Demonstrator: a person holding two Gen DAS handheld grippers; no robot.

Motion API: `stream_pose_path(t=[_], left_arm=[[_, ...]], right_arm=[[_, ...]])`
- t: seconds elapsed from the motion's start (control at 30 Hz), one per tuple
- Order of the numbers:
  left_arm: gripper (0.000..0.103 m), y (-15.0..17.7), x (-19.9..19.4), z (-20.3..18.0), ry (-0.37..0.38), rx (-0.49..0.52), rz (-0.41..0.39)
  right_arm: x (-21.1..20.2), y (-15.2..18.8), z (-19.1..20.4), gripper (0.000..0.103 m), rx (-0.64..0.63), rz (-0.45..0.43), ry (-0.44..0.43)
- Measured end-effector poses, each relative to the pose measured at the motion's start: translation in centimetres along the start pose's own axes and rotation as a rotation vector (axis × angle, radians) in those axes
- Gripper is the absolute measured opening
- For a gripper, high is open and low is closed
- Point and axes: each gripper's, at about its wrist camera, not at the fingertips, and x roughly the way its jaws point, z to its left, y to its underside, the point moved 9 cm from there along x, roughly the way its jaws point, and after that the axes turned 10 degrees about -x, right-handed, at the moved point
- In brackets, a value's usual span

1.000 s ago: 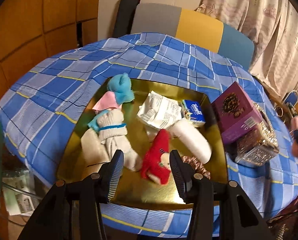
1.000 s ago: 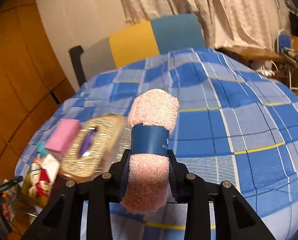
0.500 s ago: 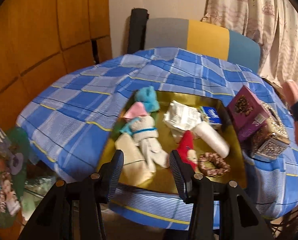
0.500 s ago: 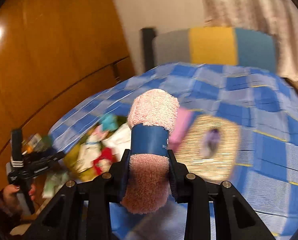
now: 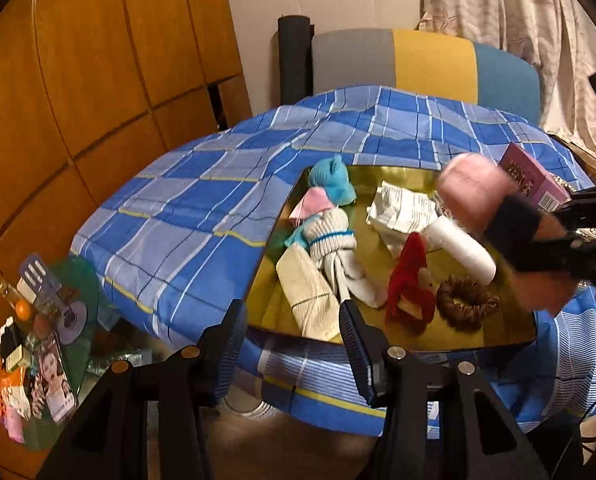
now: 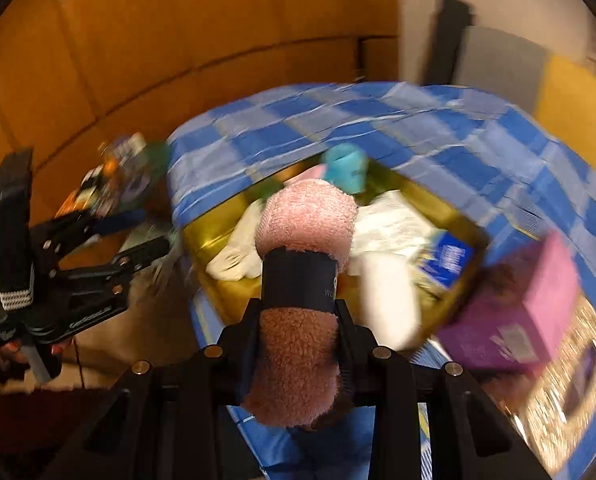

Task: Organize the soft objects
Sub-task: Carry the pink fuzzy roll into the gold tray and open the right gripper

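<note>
Left wrist view
Left gripper [image 5: 292, 322]: jaws stood apart with nothing between them, hovering off the near edge of the table.
Table [image 5: 186, 216]: covered with a blue checked cloth.
Tray [image 5: 510, 330]: gold, sat on the cloth toward the table's near edge.
Tray contents: a teal sock [image 5: 334, 180] at the far left corner, a pink cloth [image 5: 310, 206] just beside it, a white sock bundle [image 5: 332, 236] near the left edge, a cream folded cloth [image 5: 308, 294] at the near left, a red soft toy [image 5: 410, 280] mid-tray, a brown scrunchie [image 5: 466, 300] near the near edge, a white roll [image 5: 460, 246] and a crumpled paper packet [image 5: 402, 210] toward the far side.
Purple box [image 5: 532, 178]: on the cloth past the tray's right edge.
Towel roll [image 5: 474, 196]: pink with a dark band, held over the tray's right side by the right gripper [image 5: 554, 236].

Right wrist view (blurred)
Right gripper [image 6: 298, 320]: fingers [image 6: 346, 332] clamped on the pink towel roll [image 6: 306, 220] at its dark band.
Towel roll position: above the tray [image 6: 214, 236], clear of the things in it.
Left gripper [image 6: 138, 236]: visible at the left, beside the table's edge, jaws apart and empty.
Purple box [image 6: 518, 320]: right of the tray.
</note>
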Motion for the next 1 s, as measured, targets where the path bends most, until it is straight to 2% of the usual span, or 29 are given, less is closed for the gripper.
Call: stream_pose_path(t=[0.2, 0.37, 0.53, 0.67, 0.7, 0.73, 0.8, 1.0], left_arm=[[0.048, 0.7, 0.1, 0.6, -0.03, -0.003, 0.026], [0.048, 1.0, 0.3, 1.2, -0.032, -0.018, 0.048], [0.048, 1.2, 0.6, 1.6, -0.037, -0.029, 0.059], [0.048, 1.3, 0.9, 1.8, -0.031, -0.04, 0.076], [0.048, 1.3, 1.0, 2.0, -0.035, -0.042, 0.078], [0.048, 1.3, 1.0, 2.1, -0.036, -0.045, 0.079], [0.048, 1.3, 1.1, 2.3, -0.034, -0.053, 0.076], [0.048, 1.4, 1.2, 2.7, -0.037, -0.07, 0.076]], right_arm=[[4.4, -0.2, 3.2, 0.035, -0.214, 0.117, -0.122], [6.7, -0.2, 3.7, 0.035, -0.281, 0.173, -0.147], [8.8, 0.1, 3.3, 0.036, -0.319, 0.257, -0.136], [9.2, 0.7, 3.4, 0.04, -0.39, 0.296, -0.139], [9.2, 1.0, 3.3, 0.045, -0.406, 0.309, -0.131], [9.2, 1.2, 3.1, 0.05, -0.407, 0.321, -0.127], [8.6, 1.7, 2.5, 0.053, -0.38, 0.325, -0.116], [5.3, 1.6, 0.9, 0.051, -0.168, 0.224, -0.152]])
